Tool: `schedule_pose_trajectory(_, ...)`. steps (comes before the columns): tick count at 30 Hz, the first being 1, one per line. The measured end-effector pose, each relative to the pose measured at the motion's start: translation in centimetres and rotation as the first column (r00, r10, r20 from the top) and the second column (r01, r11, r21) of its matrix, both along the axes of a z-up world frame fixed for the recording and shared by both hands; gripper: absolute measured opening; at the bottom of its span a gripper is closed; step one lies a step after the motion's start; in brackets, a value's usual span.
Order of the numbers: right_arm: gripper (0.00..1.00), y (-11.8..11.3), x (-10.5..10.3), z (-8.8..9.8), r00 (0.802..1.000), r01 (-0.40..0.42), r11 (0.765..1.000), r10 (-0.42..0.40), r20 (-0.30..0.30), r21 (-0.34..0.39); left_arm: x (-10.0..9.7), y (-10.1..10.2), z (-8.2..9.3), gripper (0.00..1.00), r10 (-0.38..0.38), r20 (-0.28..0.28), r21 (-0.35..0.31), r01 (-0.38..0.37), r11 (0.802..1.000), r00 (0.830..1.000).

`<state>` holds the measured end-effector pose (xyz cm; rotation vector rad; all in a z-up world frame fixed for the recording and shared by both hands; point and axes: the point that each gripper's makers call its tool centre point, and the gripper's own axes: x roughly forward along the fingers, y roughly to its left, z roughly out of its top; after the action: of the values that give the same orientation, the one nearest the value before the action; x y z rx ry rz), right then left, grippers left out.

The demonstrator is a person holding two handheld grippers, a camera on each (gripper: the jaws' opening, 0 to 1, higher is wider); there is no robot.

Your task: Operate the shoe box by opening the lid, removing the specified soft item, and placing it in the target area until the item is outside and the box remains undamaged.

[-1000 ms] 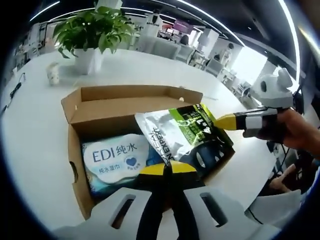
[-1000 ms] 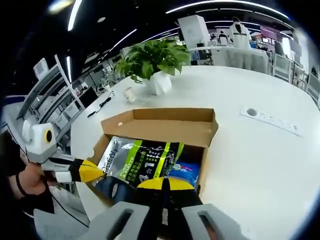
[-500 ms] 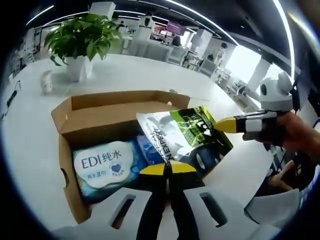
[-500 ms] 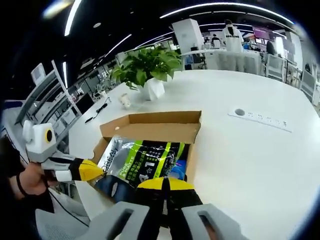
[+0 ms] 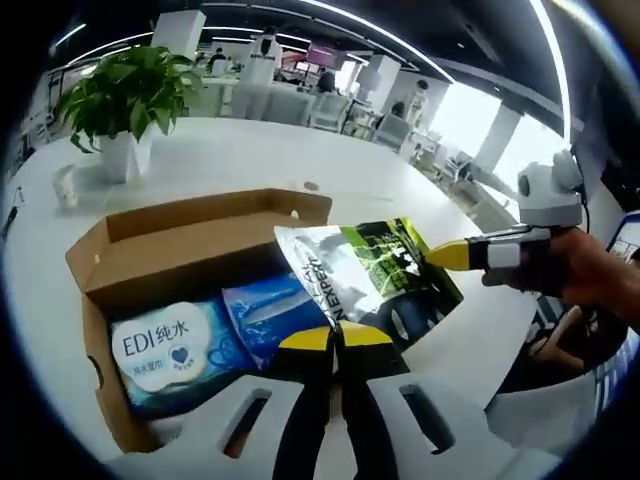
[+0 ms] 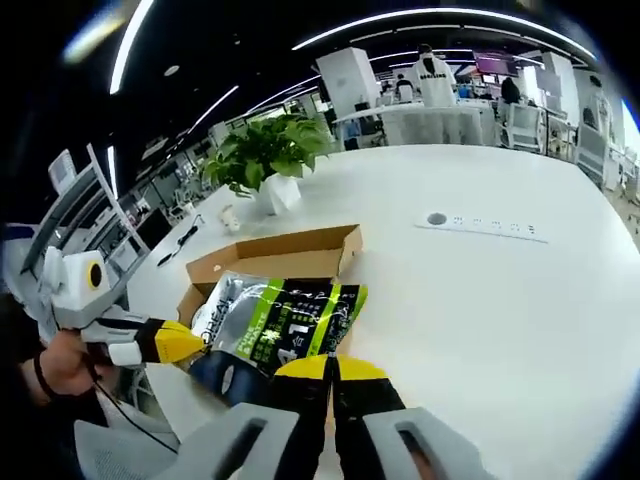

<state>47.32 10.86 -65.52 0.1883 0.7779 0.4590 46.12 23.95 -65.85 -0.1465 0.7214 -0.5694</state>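
Observation:
A silver, green and black soft bag (image 5: 360,275) hangs above the open cardboard shoe box (image 5: 190,235), held by both grippers. My left gripper (image 5: 335,338) is shut on the bag's near edge. My right gripper (image 5: 450,255) comes in from the right, shut on the bag's far corner. Inside the box lie a white-and-blue EDI wipes pack (image 5: 160,345) and a blue pack (image 5: 265,305). In the right gripper view the bag (image 6: 280,325) sits in front of the box (image 6: 270,262), with my right gripper (image 6: 330,368) shut on it and the left gripper (image 6: 175,342) at its left corner.
The box rests on a wide white table (image 6: 480,300). A potted plant (image 5: 120,100) (image 6: 265,160) and a small cup (image 5: 68,185) stand beyond the box. A socket strip (image 6: 480,225) lies on the table to the right. A hand holds the right gripper.
Both grippers have risen with the bag, carrying it up and off the box. The blue pack beneath it is now uncovered, and the box looks smaller and farther away.

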Motion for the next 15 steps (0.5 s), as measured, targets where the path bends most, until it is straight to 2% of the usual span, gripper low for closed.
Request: schedule_pose_trajectory(15, 0.0, -4.6, -1.6, -0.2, 0.996, 0.086, 0.996, -0.086, -0.003, -0.002, -0.5, -4.7, 0.6, 0.01, -0.091, 0.014, 0.005, 0.091, 0.996, 0.996)
